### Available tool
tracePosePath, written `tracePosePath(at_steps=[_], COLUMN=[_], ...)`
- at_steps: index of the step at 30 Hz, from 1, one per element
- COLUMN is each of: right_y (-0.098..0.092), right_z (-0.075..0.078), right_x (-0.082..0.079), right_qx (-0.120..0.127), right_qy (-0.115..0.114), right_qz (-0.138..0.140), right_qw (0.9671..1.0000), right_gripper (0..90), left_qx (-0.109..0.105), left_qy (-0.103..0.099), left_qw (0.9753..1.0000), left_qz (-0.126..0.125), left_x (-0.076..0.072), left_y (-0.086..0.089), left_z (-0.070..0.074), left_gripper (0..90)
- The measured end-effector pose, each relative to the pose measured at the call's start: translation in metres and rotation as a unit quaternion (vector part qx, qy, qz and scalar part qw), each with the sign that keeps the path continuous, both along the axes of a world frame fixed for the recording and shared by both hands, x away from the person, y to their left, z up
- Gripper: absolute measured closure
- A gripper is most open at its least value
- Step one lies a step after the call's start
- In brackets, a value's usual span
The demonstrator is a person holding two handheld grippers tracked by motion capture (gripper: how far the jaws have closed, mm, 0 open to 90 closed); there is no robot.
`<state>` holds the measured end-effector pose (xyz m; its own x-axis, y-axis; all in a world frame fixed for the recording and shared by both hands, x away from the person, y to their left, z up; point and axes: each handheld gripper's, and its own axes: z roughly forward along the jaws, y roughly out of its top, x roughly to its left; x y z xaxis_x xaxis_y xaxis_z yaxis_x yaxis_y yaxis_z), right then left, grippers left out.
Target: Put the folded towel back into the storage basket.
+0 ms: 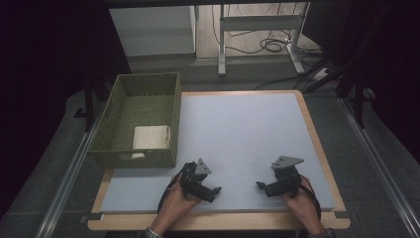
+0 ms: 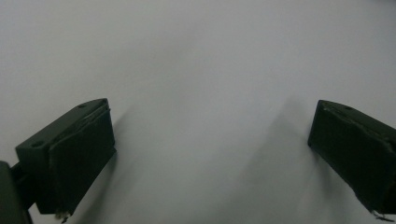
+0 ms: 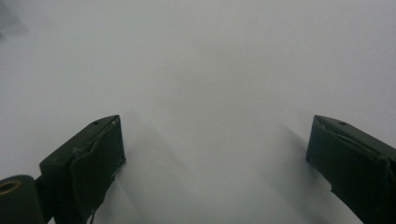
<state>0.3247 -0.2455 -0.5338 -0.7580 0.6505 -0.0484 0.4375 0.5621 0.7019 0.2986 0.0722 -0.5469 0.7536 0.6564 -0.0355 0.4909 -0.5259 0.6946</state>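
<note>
Resting wide-jawed near the mat's (image 1: 237,134) front edge, both tongs (image 1: 214,192) (image 1: 261,187) hold nothing.

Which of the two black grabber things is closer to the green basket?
The left gripper, near the table's front-left, is closer to the green woven basket. The right gripper sits farther off, on the far side of the pale mat.

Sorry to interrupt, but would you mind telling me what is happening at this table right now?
A person holds a two-jaw gripper in each hand, low over the pale grey mat near the table's front edge. The left gripper and the right gripper point toward each other, jaws wide apart and holding nothing. A folded white cloth lies inside the green woven basket at the mat's left side, apart from both grippers.
</note>
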Motion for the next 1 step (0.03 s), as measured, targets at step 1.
tracePosePath(at_steps=[1], right_y=[0.0003], right_z=[0.0000], right_x=[0.0000], right_qx=[0.002], right_qy=[0.001], right_qz=[-0.001], right_qw=[1.0000], right_gripper=[4.5], left_qx=[0.000], left_qy=[-0.001], left_qw=[1.0000], left_qz=[0.000], left_x=[-0.0002], left_y=[-0.0001], left_z=[-0.0001], left_gripper=[0.3])
